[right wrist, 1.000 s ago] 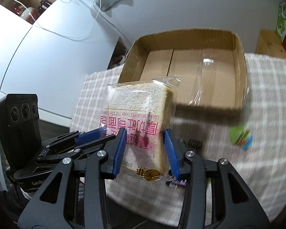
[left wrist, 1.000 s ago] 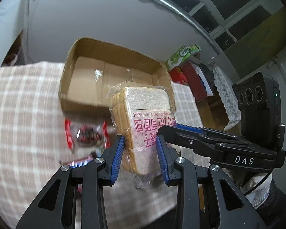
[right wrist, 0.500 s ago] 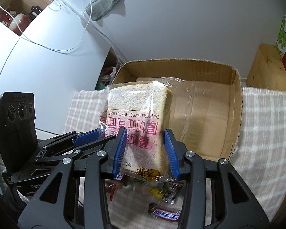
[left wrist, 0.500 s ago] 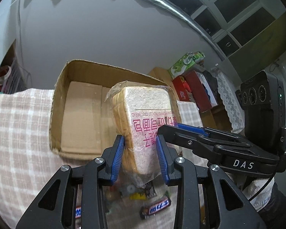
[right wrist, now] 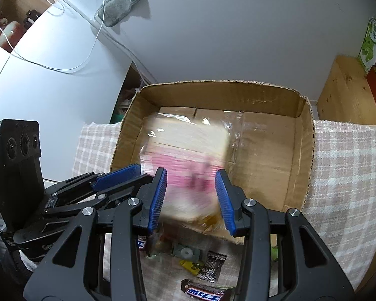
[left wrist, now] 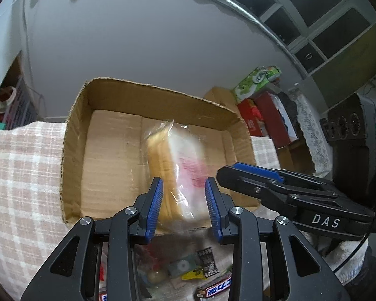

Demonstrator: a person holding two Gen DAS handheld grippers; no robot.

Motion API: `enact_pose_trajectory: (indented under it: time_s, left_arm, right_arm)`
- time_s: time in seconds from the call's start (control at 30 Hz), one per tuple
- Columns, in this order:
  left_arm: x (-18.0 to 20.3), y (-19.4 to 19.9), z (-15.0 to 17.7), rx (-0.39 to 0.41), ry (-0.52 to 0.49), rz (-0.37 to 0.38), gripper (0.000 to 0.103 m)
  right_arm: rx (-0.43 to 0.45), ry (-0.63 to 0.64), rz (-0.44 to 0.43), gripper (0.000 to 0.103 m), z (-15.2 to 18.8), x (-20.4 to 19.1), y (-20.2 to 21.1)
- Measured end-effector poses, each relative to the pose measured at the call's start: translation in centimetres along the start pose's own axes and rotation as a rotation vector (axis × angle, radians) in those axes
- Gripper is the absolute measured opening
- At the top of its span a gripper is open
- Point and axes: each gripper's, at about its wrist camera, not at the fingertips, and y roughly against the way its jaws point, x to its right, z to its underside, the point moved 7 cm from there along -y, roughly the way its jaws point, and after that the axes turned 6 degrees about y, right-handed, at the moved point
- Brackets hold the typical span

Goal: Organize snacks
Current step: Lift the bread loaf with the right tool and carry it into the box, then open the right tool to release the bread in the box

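Observation:
A bagged loaf of sliced toast bread (left wrist: pixel 178 155) (right wrist: pixel 188 150) with pink print shows as a smear over the open cardboard box (left wrist: pixel 72 135) (right wrist: pixel 122 145). It lies between the blue pads of my left gripper (left wrist: pixel 183 180) and of my right gripper (right wrist: pixel 191 173). Both pairs of jaws stand narrowly apart, and the blur hides whether the pads press on the bag. Each view shows the other gripper's fingers (left wrist: pixel 258 173) (right wrist: pixel 117 173) coming in from the side. The box's floor is bare cardboard.
Loose snacks lie on the checked cloth (left wrist: pixel 17 175) in front of the box: a Snickers bar (right wrist: pixel 203 292), a black packet (right wrist: pixel 213 263), a yellow one. A green tissue pack (left wrist: pixel 255 80), red boxes (left wrist: pixel 260 115) and a wooden crate (right wrist: pixel 346 92) stand to the right.
Both grippers carried the loaf forward over the box. The loaf, sharp before, is now blurred and looks smaller and lower between the jaws. The jaws' width looks unchanged.

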Motion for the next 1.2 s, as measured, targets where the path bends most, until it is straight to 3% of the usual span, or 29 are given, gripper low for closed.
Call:
enact_pose_trajectory:
  time_s: [0.27, 0.33, 0.4, 0.67, 1.03, 1.2]
  left_arm:
    - [-0.9, 1.5, 0.1, 0.025, -0.007, -0.023, 0.031]
    - [-1.2, 2.0, 0.2, 0.031, -0.005, -0.028, 0.031]
    - [-1.4, 2.6, 0.4, 0.040, -0.004, -0.033, 0.032]
    - [-2.8, 4.8, 1.9, 0.059, -0.005, -0.064, 0.032]
    - [-6.9, 8.1, 7.0, 0.049, 0.058, -0.106, 0.035]
    - [-8.4, 9.0, 9.8, 0.028, 0.112, -0.115, 0.035]
  right_arm:
    - [0.010, -0.003, 0.025, 0.043, 0.1, 0.3, 0.0]
    - [0.013, -0.004, 0.039, 0.048, 0.2, 0.5, 0.2]
    - [0.028, -0.005, 0.061, 0.065, 0.5, 0.8, 0.7]
    - [0.088, -0.012, 0.095, 0.076, 2.2, 1.9, 3.2]
    - [0.137, -0.053, 0.085, 0.077, 7.6, 3.3, 6.2]
    - [0.137, -0.097, 0.123, 0.077, 10.3, 4.5, 6.7]
